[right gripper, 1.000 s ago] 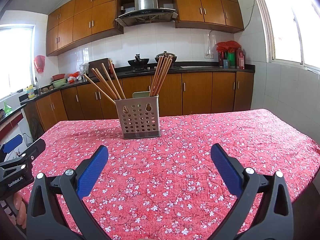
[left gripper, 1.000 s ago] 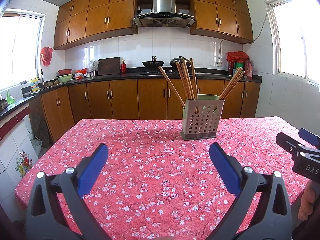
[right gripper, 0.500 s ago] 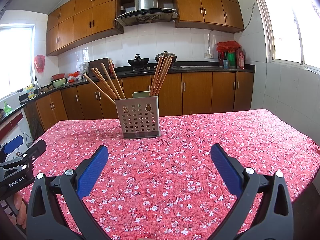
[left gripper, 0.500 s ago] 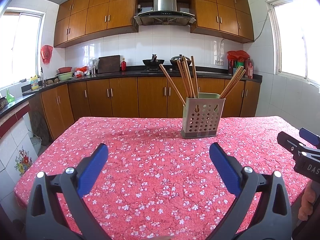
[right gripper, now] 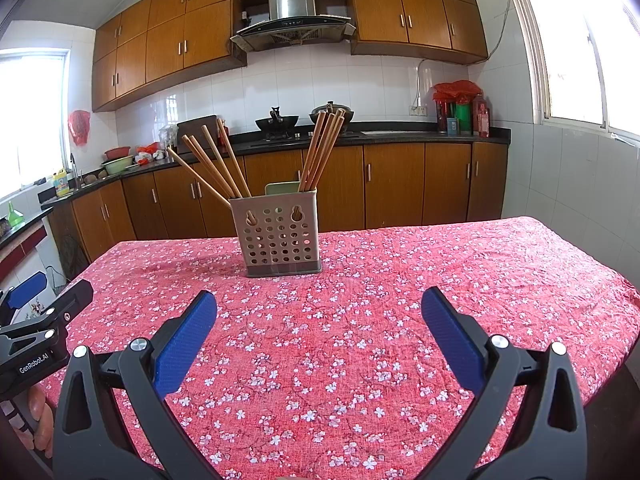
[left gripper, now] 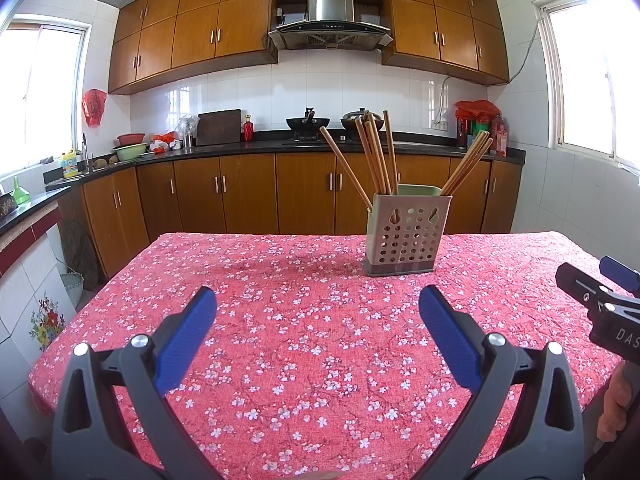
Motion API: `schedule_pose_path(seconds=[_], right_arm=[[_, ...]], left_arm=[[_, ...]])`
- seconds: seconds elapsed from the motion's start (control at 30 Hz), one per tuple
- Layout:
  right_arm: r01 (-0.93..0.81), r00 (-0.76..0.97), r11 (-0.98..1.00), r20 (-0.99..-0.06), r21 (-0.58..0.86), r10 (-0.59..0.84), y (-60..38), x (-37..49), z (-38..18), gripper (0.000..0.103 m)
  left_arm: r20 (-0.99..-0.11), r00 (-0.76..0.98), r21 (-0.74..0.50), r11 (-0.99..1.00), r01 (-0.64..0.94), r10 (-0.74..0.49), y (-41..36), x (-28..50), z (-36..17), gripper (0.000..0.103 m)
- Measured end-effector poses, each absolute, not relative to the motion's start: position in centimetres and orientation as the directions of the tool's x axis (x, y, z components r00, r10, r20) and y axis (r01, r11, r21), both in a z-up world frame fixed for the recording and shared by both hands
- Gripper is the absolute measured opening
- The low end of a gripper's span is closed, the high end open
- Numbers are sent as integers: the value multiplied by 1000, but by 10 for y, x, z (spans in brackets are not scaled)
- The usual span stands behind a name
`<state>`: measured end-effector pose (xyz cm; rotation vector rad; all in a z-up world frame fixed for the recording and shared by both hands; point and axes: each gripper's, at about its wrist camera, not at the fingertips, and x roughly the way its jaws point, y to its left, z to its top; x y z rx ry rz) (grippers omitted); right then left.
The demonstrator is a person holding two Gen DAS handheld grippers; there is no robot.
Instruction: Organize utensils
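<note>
Little has changed since the earlier frames: the left gripper (left gripper: 318, 302) and right gripper (right gripper: 319, 308) still hover with jaws spread wide and empty. The utensil holder (right gripper: 278, 232), with chopsticks (right gripper: 322, 148) inside, stands at twelve o'clock on the tablecloth (right gripper: 460, 264), bare cloth all around.

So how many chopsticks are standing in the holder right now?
9 chopsticks, roughly: five fanned in the left side of the holder, about four bunched in its right side. They overlap, so one or more may be hidden.

Home kitchen, wooden cabinets (left gripper: 248, 28), range hood (left gripper: 330, 20), wok (left gripper: 308, 123)
</note>
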<state>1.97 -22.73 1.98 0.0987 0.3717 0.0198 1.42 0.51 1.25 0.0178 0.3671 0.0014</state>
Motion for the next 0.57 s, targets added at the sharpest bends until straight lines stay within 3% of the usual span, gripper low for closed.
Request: schedule_pose_path(seconds=[0.57], right_arm=[[-3,931,995,-363,104,40,-230,20,18,101]], left_arm=[[-364,931,16,1000,-7,13,1,15,9,99]])
